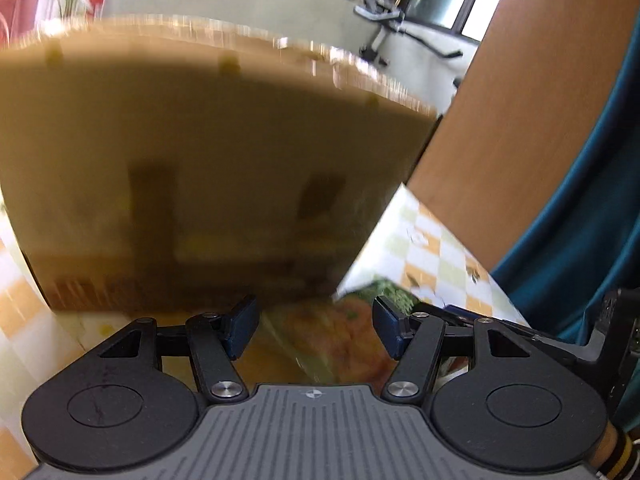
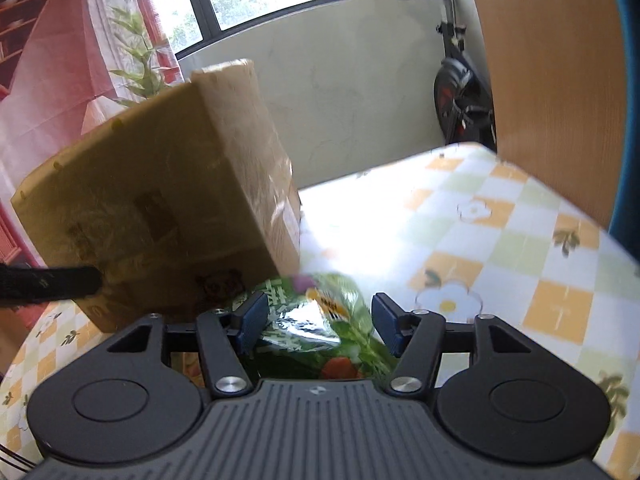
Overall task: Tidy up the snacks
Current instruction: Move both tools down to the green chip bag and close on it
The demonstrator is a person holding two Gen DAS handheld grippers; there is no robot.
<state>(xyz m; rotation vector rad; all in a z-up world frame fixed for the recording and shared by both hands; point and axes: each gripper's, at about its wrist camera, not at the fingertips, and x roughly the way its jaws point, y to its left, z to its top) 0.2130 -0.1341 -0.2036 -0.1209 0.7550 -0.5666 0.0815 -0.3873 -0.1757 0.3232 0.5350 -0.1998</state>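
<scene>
A brown cardboard box (image 1: 200,160) fills most of the left wrist view and stands just ahead of my left gripper (image 1: 316,328). That gripper is open. A blurred orange snack bag (image 1: 336,332) lies on the table between and below its fingers, and I cannot see the pads pressing it. In the right wrist view the same box (image 2: 160,200) stands ahead on the left. My right gripper (image 2: 318,320) is open around a green snack bag (image 2: 320,340) with vegetable pictures. The bag reaches up to the left pad, while the right pad stands off it.
The table wears a checked orange, green and white cloth (image 2: 480,220). A wooden panel (image 1: 520,120) and a teal cloth (image 1: 592,220) rise on the right. An exercise bike (image 2: 460,80) stands beyond the table. A black part (image 2: 44,282) reaches in from the left edge.
</scene>
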